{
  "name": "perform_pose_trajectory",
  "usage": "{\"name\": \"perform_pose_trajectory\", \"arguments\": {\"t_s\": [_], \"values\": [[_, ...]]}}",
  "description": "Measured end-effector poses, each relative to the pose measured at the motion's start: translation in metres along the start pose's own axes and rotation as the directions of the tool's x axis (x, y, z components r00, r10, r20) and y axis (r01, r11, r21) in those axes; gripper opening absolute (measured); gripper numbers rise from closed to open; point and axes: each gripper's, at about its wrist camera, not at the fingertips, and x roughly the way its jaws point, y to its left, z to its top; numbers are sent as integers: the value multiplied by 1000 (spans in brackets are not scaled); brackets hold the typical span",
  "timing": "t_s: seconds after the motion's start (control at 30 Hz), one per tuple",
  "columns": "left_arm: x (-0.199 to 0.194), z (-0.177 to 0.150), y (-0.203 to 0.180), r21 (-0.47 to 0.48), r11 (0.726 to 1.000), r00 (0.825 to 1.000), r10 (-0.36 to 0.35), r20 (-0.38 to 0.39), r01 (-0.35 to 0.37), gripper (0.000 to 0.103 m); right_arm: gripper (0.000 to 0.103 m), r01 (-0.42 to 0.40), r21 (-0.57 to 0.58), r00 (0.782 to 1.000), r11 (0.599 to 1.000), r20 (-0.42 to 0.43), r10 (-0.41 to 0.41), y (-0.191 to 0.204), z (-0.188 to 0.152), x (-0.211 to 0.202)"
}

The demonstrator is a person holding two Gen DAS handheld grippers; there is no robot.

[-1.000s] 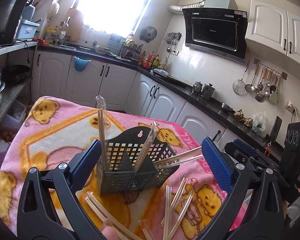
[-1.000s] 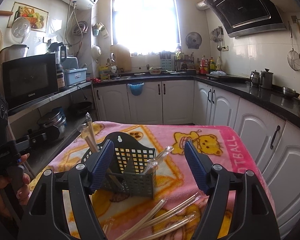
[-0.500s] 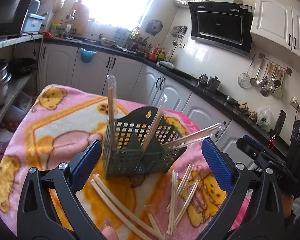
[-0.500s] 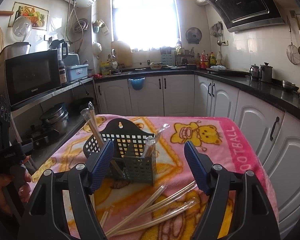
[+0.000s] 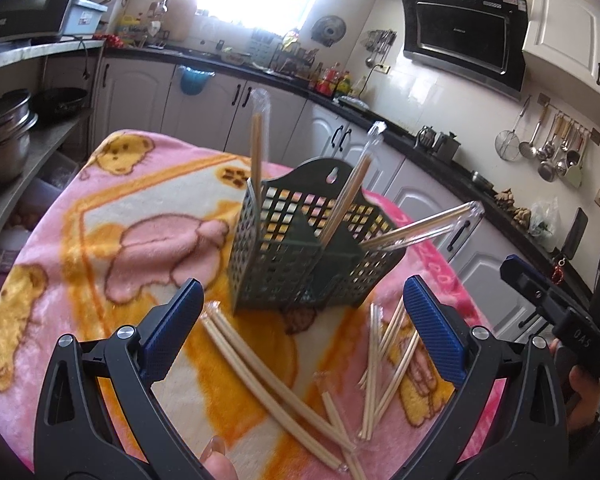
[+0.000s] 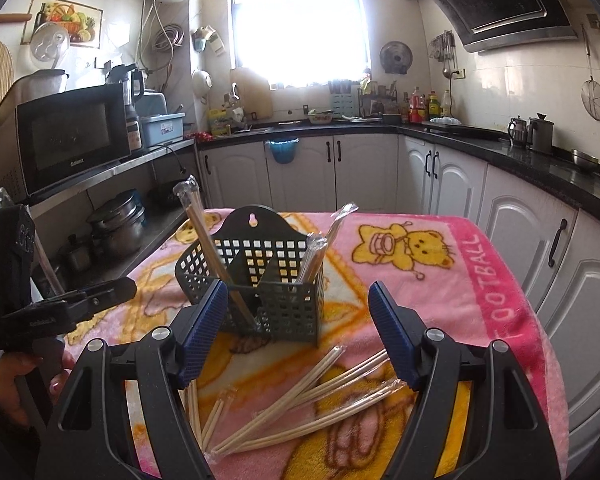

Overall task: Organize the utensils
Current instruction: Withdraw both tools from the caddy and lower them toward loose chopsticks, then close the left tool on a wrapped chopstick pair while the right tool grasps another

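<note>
- Both hand-held grippers are hovering with jaws spread wide and nothing between them: the left hand-held gripper [image 5: 300, 320] above the near spread of chopsticks, the right hand-held gripper [image 6: 298, 328] just in front of the caddy.
- Sitting near the middle of the worktop, on a pink cartoon blanket [image 6: 440, 252], is a dark green perforated utensil caddy [image 6: 260, 276], already holding a few wrapped chopstick pairs [image 5: 256, 148] that are leaning out of its compartments.
- Lying loose on the blanket on the near side of the caddy are more wrapped chopsticks [image 6: 300, 404], fanned and crossing one another; one long pair [image 5: 268, 388] is lying diagonally to the left, with a thinner cluster [image 5: 380, 364] to its right.
- Judging by looks, these sticks are light, stiff and thin, and their clear sleeves are probably slippery; taking one pair near its middle, across its width, seems the safest hold.
- Overlapping sticks are likely to drag neighbours along, so an outer pair looks the easier pick.
- Open room is lying to the left and far side of the caddy, while the blanket's near and right edges are dropping off close to the loose sticks; the soft pile may let a stick sink between the pads.
- Leaning pairs in the caddy are jutting toward the right, something to steer clear of.
</note>
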Motion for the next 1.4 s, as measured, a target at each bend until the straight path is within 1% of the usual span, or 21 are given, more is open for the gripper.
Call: {"name": "perform_pose_trajectory", "arguments": {"t_s": [0.3, 0.5, 0.53, 0.6, 0.77, 0.8, 0.87, 0.93, 1.0, 1.07, 1.13, 1.23, 1.33, 1.4], "values": [[9, -17, 16, -22, 999, 998, 32, -59, -33, 92, 70, -16, 7, 999, 1000, -40, 16, 2, -11, 12], [18, -29, 27, -42, 998, 993, 46, -112, -51, 92, 70, -22, 8, 997, 1000, -67, 22, 1, -17, 20], [20, -29, 28, -44, 998, 992, 47, -118, -52, 90, 70, -24, 9, 997, 1000, -72, 25, 1, -19, 22], [24, -33, 31, -53, 997, 990, 46, -135, -54, 84, 70, -26, 8, 996, 1000, -81, 26, 1, -20, 25], [36, -40, 42, -83, 995, 984, 36, -175, -51, 59, 70, -34, 4, 993, 999, -115, 34, 1, -29, 36], [39, -41, 43, -88, 995, 983, 35, -180, -51, 57, 70, -34, 3, 992, 999, -122, 34, 1, -30, 38], [43, -43, 48, -97, 994, 981, 34, -193, -54, 47, 70, -35, 7, 990, 999, -138, 35, 0, -34, 43], [46, -44, 52, -108, 993, 978, 33, -207, -57, 42, 70, -33, 10, 988, 999, -152, 34, -2, -36, 48], [50, -46, 55, -119, 991, 975, 37, -219, -64, 40, 70, -27, 14, 985, 1000, -172, 29, -4, -40, 55], [54, -47, 60, -135, 989, 973, 33, -229, -65, 33, 70, -26, 19, 982, 999, -185, 29, -6, -43, 61], [57, -48, 64, -144, 987, 971, 39, -238, -75, 32, 70, -25, 25, 980, 999, -199, 30, -8, -45, 67], [63, -47, 72, -168, 982, 969, 38, -245, -81, 27, 67, -24, 32, 975, 999, -218, 30, -12, -48, 77], [69, -44, 78, -191, 978, 968, 38, -249, -88, 25, 64, -19, 34, 971, 999, -237, 26, -15, -50, 87], [74, -42, 82, -203, 975, 967, 39, -251, -92, 23, 63, -20, 35, 969, 999, -246, 28, -17, -51, 93]]}}
